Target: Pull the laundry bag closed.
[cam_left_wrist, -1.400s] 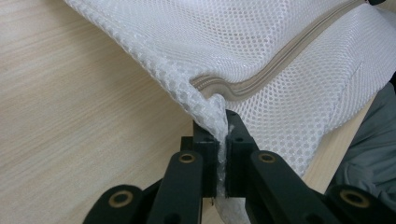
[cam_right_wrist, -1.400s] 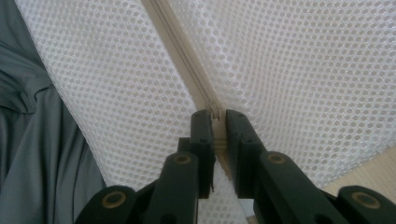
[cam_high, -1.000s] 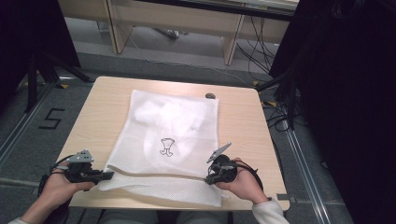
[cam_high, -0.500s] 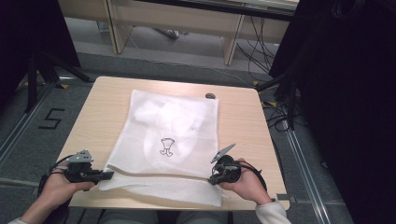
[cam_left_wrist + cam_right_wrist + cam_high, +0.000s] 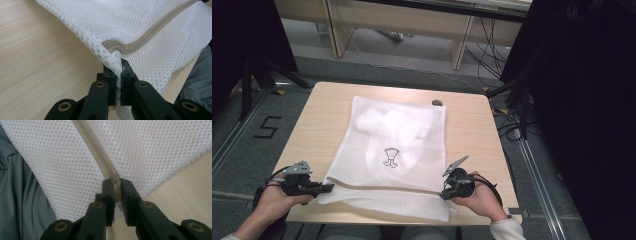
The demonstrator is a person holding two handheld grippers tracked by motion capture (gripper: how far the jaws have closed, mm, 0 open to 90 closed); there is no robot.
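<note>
A white mesh laundry bag (image 5: 392,145) lies flat on the wooden table (image 5: 327,110), with a small black figure (image 5: 390,157) printed on it and something white inside. A beige zipper (image 5: 382,186) runs across its near end. My left gripper (image 5: 329,188) is shut on the bag's left corner; in the left gripper view its jaws (image 5: 119,62) pinch bunched mesh (image 5: 150,30) just beside the zipper's end (image 5: 155,30). My right gripper (image 5: 444,192) is shut on the zipper at the bag's right side; in the right gripper view (image 5: 116,182) the beige zipper (image 5: 92,145) runs straight into the jaws.
A small dark object (image 5: 437,103) sits on the table beyond the bag's far right corner. The bag's near edge reaches the table's front edge. Grey trouser cloth (image 5: 15,195) lies just past that edge. Cables and desk legs stand on the floor beyond the table.
My right gripper has crept slightly to the right and toward the person, still gripping the zipper. The left gripper has stayed where it was.
</note>
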